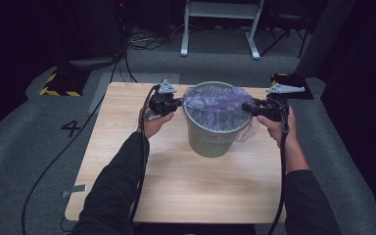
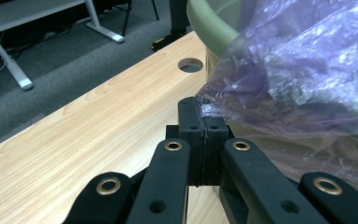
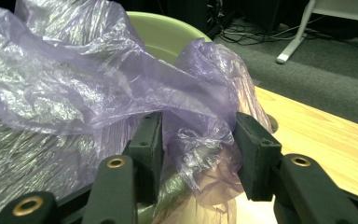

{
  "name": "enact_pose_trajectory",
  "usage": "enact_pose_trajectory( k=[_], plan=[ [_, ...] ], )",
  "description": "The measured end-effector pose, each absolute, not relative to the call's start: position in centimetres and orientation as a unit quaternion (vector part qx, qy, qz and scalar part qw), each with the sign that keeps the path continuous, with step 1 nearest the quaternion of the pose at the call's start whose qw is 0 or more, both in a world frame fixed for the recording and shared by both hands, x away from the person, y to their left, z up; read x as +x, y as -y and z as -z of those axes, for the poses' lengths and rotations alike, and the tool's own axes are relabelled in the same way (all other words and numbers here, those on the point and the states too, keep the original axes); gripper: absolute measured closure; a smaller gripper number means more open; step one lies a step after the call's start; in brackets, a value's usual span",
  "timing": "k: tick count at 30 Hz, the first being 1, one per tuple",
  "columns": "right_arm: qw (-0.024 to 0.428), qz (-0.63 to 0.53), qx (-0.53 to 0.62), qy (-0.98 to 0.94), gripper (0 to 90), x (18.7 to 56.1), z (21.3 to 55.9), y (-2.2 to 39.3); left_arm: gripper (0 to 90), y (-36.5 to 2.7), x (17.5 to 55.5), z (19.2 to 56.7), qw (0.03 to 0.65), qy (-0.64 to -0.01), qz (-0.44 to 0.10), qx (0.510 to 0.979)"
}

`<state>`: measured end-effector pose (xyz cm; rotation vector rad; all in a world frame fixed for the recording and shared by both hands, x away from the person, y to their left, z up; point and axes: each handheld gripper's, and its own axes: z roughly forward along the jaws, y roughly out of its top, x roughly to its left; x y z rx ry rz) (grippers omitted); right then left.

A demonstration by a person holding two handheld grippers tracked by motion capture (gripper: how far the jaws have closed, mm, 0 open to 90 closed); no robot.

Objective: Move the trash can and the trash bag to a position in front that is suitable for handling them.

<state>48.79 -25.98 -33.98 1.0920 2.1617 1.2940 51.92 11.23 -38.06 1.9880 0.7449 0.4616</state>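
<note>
The wooden surface (image 1: 127, 161) carries a green ribbed bin (image 1: 210, 142) toward its far middle, with a purple plastic bag (image 1: 215, 105) draped inside it and over its rim. The high view takes in the grey carpet, a white frame at the far end, and both forearms coming in from the near edge. The left gripper view adds a round hole (image 2: 190, 65) in the surface just beside the bin.

The left gripper (image 1: 176, 104) sits at the bin's left rim; in its own view its fingers (image 2: 189, 123) are pressed together, pinching the bag's edge at their tips.

The right gripper (image 1: 247, 106) sits at the right rim. Its own view shows its fingers (image 3: 256, 149) standing partly apart with a bunched fold of the bag hanging between them; the film brushes the inner faces, but the pads are not clamped on it.
</note>
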Motion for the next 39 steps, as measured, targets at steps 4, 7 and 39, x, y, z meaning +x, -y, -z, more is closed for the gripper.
enact_pose_trajectory(
  k=[4, 7, 39],
  plan=[
    [0.181, -0.465, 0.369, -0.784, 55.1, 47.6, 33.9, 25.3, 89.9, -12.3, 50.7, 37.8, 0.474, -0.289, -0.188, 0.811],
    [0.169, -0.463, 0.351, -0.796, 53.8, 46.4, 33.7, 24.8, 89.9, -13.0, 49.7, 37.7, 0.475, -0.276, -0.19, 0.814],
    [0.243, -0.464, 0.252, -0.814, 41.4, 42.8, 31.3, 26.4, 24.6, -19.5, 46.1, 38.1, 0.484, -0.29, -0.198, 0.802]
  ],
)
